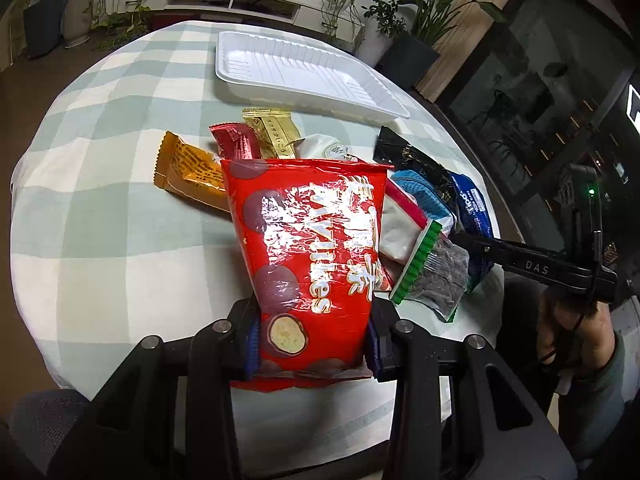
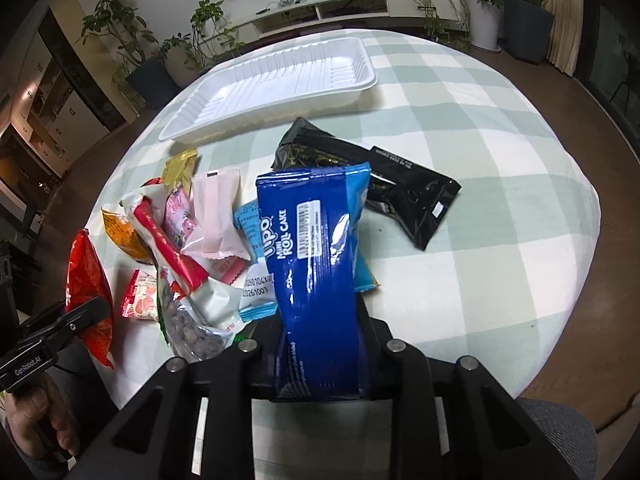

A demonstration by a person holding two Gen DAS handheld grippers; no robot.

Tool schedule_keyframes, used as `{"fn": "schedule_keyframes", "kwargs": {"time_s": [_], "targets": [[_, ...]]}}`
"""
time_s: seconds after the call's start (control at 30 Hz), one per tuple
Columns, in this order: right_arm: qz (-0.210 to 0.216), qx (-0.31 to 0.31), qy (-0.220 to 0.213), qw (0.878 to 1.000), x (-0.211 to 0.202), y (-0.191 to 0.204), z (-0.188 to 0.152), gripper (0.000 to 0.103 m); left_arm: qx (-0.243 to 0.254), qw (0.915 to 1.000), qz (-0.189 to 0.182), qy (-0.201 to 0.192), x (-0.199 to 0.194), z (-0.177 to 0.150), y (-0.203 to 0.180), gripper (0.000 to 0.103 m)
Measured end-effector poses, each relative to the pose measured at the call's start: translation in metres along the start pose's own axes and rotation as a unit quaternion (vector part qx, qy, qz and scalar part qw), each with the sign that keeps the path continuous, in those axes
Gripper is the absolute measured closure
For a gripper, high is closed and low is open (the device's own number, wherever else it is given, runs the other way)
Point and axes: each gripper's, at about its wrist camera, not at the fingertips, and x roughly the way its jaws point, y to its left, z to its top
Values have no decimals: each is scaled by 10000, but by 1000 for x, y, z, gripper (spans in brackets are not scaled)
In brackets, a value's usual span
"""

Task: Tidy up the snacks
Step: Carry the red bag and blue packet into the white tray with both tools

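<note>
Closest to you, your left gripper (image 1: 312, 344) is pinching the bottom of the red snack bag (image 1: 308, 248). The bag stands up tall between the two fingers.

Your right gripper (image 2: 320, 356) is squeezing the low end of the dark blue roll cake pack (image 2: 316, 264). Both fingers press on its sides, and the pack sticks up in front of the camera.

Just past your grippers is the pile of snacks. A clear bag of dark bits with a green strip (image 1: 434, 276) lies next to the red snack bag. A pink packet (image 2: 216, 216), an orange packet (image 1: 188, 172), a dark red packet (image 1: 236, 142) and a gold packet (image 1: 272, 132) lie close together, some touching. A black packet (image 2: 400, 188) lies a little to the right of the pile, partly under the dark blue roll cake pack.

To the left of the pile and to the right of the black packet, the checked tablecloth (image 2: 500, 208) is bare, all the way to the round edge of the table.

Farther back sits the white tray (image 2: 276, 80). Nothing is in it. A strip of bare cloth lies between the tray and the snacks. The tray's far side is near the back edge of the table.

Behind the table are green plants (image 2: 120, 28) and a low white shelf (image 2: 320, 10).
</note>
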Motion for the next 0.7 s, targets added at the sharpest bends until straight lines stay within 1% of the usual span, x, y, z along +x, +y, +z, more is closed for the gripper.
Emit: {"fn": "schedule_keyframes", "kwargs": {"time_s": [0.17,0.33,0.43,0.5,0.57,0.63,0.7], "targets": [[151,82,-94,9998,-7,-2,-3,76,0,10000,-38,-19,0,1,-1,67],[422,243,-207,9986,-20,-6,-3,76,-29,9999,-122,-61,-6,6,-1,67],[671,346,-291,9967,-31,-10,2,76,-61,9998,-148,-122,-12,17,3,67],[790,430,-370,9953,-37,-17,9,76,-135,9995,-183,-198,-17,30,10,67],[759,545,-452,9946,-42,-30,21,76,-172,9993,-179,-269,-23,46,19,67],[606,630,-598,9944,-47,-45,38,76,-72,9993,-24,-374,-29,69,24,67],[496,700,-769,9933,-52,-59,60,76,72,9988,159,-453,-30,100,28,67]]}}
